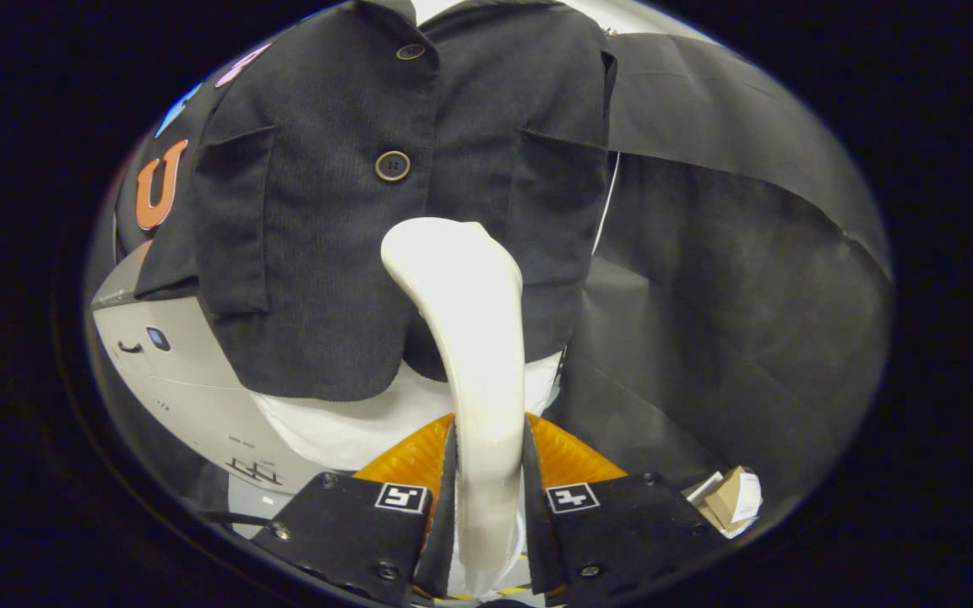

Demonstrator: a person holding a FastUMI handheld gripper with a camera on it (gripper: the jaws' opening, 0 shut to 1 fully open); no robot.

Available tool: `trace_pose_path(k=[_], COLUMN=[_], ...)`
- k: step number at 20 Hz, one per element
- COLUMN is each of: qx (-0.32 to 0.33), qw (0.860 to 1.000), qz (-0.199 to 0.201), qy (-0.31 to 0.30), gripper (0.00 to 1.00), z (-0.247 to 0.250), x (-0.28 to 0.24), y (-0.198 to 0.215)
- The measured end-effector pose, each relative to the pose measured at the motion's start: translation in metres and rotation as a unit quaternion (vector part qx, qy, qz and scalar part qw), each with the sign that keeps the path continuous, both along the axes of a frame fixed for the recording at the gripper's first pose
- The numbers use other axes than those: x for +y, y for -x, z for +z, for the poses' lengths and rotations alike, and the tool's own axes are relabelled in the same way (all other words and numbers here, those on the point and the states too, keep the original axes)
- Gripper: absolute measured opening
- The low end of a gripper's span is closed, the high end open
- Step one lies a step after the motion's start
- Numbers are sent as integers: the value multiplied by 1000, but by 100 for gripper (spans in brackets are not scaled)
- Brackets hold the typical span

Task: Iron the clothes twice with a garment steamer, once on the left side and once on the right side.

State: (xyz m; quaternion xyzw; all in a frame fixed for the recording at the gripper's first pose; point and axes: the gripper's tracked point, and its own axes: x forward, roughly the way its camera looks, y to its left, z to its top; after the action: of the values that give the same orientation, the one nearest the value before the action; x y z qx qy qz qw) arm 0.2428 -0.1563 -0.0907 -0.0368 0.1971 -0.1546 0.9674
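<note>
Steamer (463, 338) clamped between both fingers of gripper (489, 473), head near jacket (351, 236) hem; best stroked slowly, flat against cloth.

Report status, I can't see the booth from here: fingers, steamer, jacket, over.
Fingers shut on steamer handle. Steamer head against dark jacket, low, near the middle below the lower button. Nothing between steamer and cloth.

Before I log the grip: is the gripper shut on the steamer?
Shut: both fingers of the gripper press the steamer handle between them.
</note>
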Motion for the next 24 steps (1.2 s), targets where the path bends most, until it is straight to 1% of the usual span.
trace_pose_path(k=[7, 11, 14, 18, 24], qx=[-9, -16, -24, -37, -62], qw=[1000, 1000, 1000, 998, 990], qz=[-6, -6, 9, 46, 125], qy=[-2, 1, -3, -11, -19], gripper=[38, 38, 38, 38, 38], z=[8, 13, 20, 36, 48], x=[9, 17, 27, 40, 66], y=[17, 44, 72, 113, 199])
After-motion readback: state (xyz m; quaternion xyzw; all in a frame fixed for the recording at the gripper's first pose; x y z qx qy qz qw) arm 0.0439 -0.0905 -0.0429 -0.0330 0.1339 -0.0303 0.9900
